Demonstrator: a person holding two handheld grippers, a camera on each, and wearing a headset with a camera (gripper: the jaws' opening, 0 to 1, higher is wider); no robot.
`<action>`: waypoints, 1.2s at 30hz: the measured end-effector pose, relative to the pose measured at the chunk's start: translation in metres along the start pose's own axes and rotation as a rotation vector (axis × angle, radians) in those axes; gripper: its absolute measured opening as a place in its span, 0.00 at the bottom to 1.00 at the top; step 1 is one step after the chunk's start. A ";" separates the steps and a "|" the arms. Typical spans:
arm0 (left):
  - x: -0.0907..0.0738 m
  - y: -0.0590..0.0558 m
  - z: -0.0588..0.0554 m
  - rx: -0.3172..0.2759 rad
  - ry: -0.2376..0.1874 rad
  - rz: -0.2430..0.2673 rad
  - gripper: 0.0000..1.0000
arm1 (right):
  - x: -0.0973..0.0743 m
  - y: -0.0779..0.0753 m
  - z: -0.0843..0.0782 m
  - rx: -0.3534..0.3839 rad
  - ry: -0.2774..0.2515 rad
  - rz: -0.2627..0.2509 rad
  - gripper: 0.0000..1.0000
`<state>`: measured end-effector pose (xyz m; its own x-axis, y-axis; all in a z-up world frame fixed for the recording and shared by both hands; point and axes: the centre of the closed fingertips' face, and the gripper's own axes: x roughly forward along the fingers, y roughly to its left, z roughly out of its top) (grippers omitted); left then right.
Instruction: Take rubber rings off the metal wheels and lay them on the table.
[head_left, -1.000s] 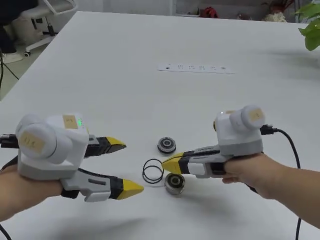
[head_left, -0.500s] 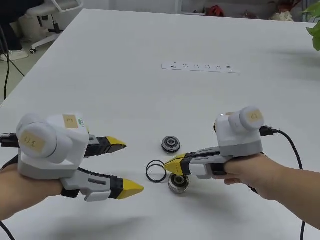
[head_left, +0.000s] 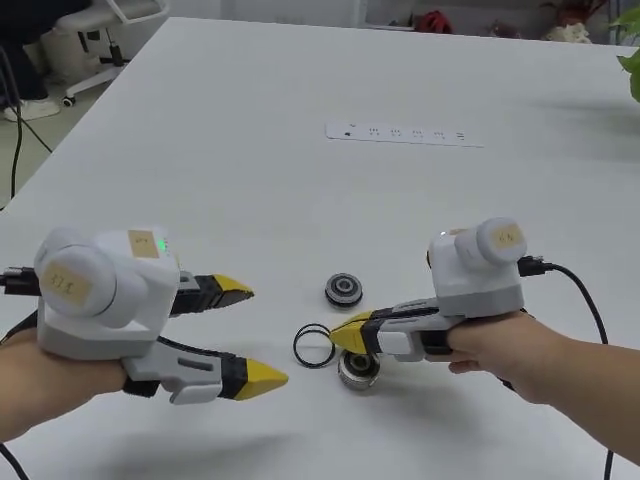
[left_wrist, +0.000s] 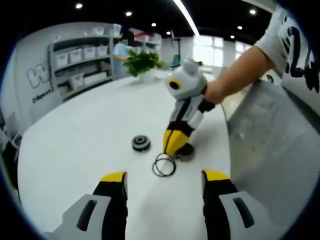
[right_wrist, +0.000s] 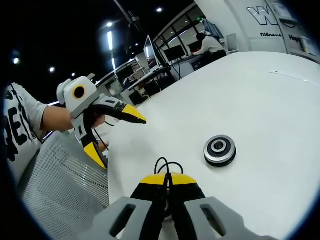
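- White desk (head_left: 250, 150) in an open office, power strip (head_left: 403, 133) far beyond both jaws.
- Right gripper (right_wrist: 167, 178): jaws closed, apparently pinching the rubber rings (right_wrist: 166, 166), whose loops project just past the tips.
- One metal wheel (head_left: 358, 368) sits under those jaws; second wheel (right_wrist: 219, 150) ahead, apart.
- Left gripper (left_wrist: 165, 177): jaws wide open, empty, the rings ahead of them.
- Judgement: rings are light, limp and stretchy; pinch the cord itself.
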<state>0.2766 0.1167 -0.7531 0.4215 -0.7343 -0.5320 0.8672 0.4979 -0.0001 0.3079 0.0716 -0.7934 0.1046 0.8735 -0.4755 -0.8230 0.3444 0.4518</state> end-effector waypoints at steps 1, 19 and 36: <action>0.000 0.000 -0.001 0.000 0.002 -0.001 0.61 | 0.000 0.000 0.000 0.002 -0.001 -0.002 0.00; 0.000 -0.003 -0.002 -0.012 0.008 -0.004 0.60 | 0.003 -0.009 -0.003 0.037 0.002 -0.044 0.02; 0.000 -0.002 -0.001 -0.014 0.008 0.000 0.60 | -0.002 -0.012 0.003 0.041 -0.025 -0.065 0.07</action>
<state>0.2747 0.1165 -0.7540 0.4191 -0.7310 -0.5386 0.8635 0.5042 -0.0124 0.3191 0.0667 -0.7949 0.1718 0.8569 -0.4861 -0.7905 0.4144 0.4510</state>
